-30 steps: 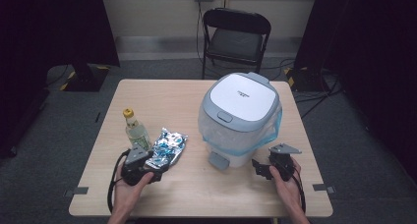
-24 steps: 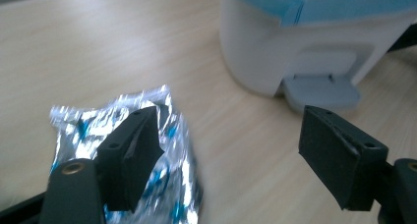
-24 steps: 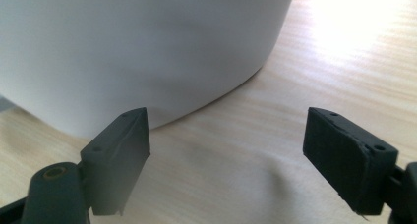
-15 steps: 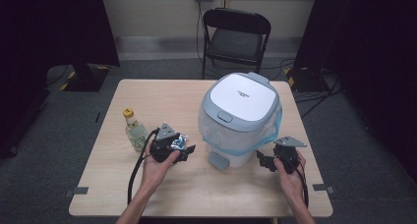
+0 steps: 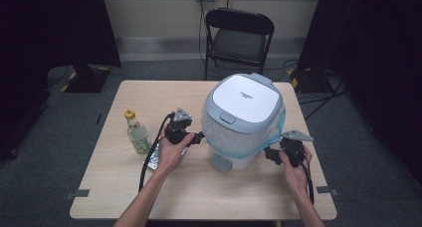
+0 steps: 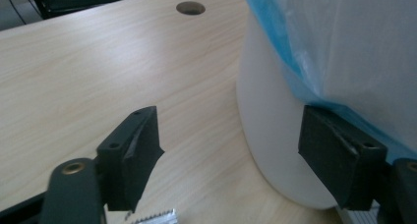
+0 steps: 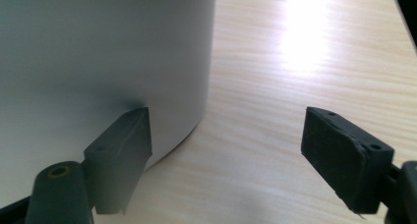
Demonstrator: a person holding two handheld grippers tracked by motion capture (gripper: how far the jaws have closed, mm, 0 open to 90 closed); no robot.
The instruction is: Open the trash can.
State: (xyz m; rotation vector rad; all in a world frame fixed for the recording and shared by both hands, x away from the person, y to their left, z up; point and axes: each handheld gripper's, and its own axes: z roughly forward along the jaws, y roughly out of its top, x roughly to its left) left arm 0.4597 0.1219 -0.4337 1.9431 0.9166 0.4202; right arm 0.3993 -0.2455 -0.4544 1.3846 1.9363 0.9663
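Two open tools, left tool [image 5: 198, 137] and right tool [image 5: 268, 154], flank the bin [image 5: 243, 120] on the worktop [image 5: 199, 192], seemingly poised to grasp its bag [image 5: 239, 141].

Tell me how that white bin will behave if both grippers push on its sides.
The white bin is bulky with smooth curved walls, so pads would probably slip. It looks hollow, likely light, and may slide on the table. Its blue liner looks thin, apt to crumple.

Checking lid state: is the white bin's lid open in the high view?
No, the lid lies flat and closed on the bin.
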